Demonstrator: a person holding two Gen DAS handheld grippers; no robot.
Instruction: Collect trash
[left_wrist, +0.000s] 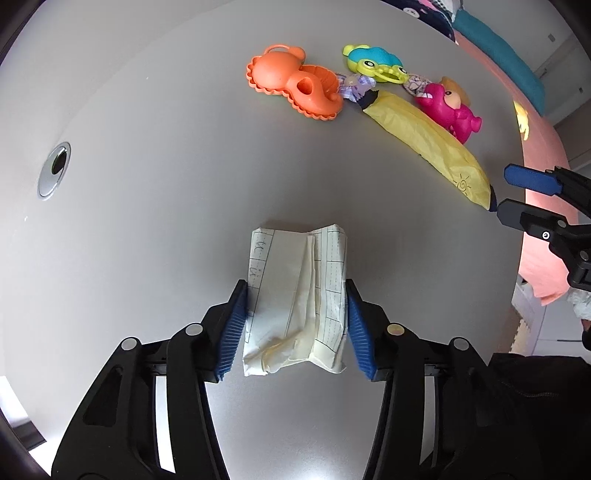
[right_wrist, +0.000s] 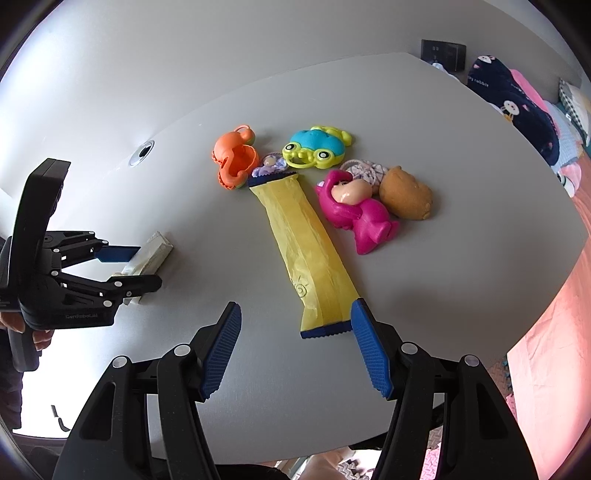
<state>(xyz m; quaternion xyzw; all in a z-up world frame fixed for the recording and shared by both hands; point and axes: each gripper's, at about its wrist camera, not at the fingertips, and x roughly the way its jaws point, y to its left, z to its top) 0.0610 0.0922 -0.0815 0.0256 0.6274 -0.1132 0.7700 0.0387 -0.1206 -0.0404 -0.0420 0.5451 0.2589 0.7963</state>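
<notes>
We are pinching the folded paper (left_wrist: 295, 295) with our left gripper (left_wrist: 295, 325); our right gripper (right_wrist: 295, 350), spread wide, must next close on the near end of the yellow wrapper (right_wrist: 306, 254).

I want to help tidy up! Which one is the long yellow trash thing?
Look at the grey table where the plastic toys sit in a bunch. The yellow wrapper lies flat below them, its near end between the right gripper fingers. It is long, crinkly, with dark blue zigzag ends.
</notes>
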